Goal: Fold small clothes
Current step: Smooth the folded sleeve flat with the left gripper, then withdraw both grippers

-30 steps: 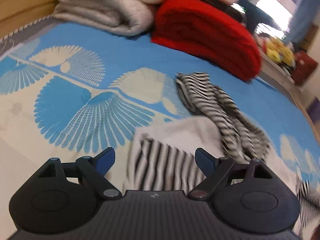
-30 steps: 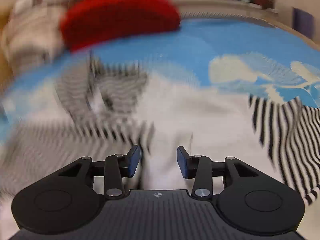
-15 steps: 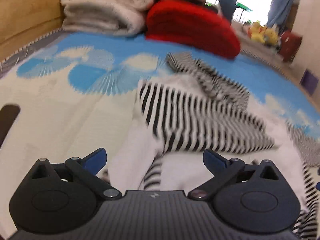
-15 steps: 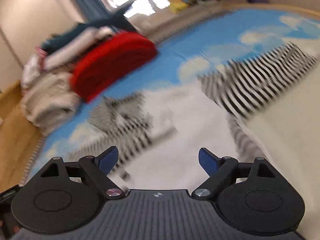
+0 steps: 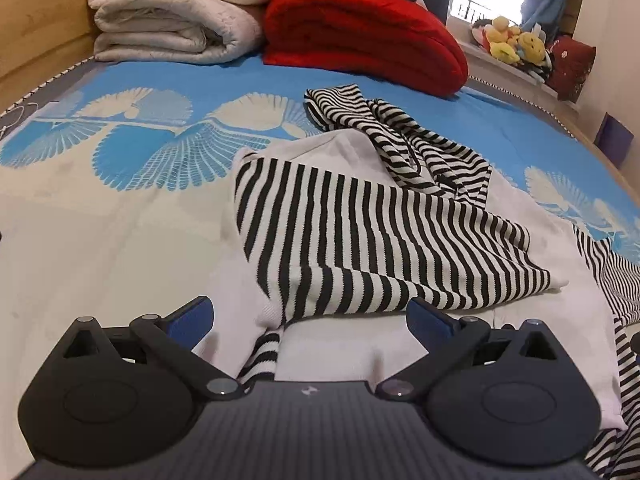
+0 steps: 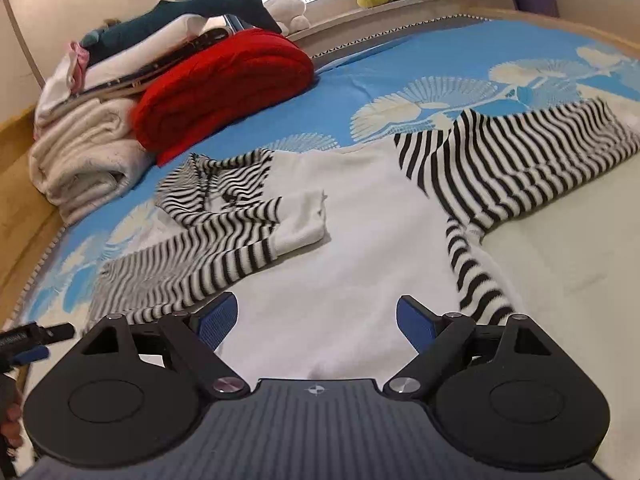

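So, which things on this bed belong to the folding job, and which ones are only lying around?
Part of the job:
- white garment with black-and-white striped sleeves, spread on the bed
- left tongs and right tongs, both open, holding nothing

Just lying about:
- red folded blanket
- cream folded blanket
- shark plush
- yellow plush toys
- blue patterned bedsheet

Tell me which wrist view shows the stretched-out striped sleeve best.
The right wrist view: the striped sleeve lies flat on the bedspread, visible from shoulder to cuff. In the left wrist view only a cropped sliver of that sleeve shows at the right edge; the other sleeve, folded across the garment, fills the middle.
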`<state>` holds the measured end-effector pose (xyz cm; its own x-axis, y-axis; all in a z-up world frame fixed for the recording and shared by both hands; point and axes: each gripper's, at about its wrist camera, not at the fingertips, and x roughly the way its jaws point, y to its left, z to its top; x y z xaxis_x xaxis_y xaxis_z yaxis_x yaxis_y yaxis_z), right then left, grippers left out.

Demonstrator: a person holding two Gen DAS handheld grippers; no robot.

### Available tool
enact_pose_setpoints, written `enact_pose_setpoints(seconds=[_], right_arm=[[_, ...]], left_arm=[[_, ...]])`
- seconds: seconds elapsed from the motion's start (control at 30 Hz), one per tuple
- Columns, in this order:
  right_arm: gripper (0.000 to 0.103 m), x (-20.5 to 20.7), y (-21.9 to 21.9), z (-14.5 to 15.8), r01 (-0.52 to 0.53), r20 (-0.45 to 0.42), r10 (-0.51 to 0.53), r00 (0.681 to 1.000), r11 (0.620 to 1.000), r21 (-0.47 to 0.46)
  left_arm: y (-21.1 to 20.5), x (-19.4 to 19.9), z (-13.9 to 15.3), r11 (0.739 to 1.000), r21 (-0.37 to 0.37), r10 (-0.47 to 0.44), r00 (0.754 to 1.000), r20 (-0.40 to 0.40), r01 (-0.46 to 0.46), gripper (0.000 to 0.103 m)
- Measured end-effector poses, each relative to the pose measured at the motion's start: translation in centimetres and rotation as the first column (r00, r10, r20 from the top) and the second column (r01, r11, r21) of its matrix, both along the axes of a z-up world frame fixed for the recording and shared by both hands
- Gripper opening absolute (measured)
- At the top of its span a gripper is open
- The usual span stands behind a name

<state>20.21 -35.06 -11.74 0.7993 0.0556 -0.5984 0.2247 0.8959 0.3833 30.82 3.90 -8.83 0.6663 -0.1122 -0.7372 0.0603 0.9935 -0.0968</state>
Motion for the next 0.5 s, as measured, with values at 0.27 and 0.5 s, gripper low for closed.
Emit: enact_pose_setpoints(seconds=[0.27, 0.5], right_arm=[[0.088, 1.07, -0.37, -0.16, 0.032, -0.044, -0.032, 0.999, 0.999, -0.001], [0.088, 0.73, -0.55, -0.54, 0.029, -0.068, -0.031, 0.997, 0.999, -0.019]], left_arm=[[-0.75, 0.34, -0.42, 1.0, 0.011, -0.015, 1.0, -0.008, 0.015, 0.103], [-0.77, 0.17, -0.66, 1.0, 0.011, -0.007, 1.0, -0.014, 0.007, 0.103]])
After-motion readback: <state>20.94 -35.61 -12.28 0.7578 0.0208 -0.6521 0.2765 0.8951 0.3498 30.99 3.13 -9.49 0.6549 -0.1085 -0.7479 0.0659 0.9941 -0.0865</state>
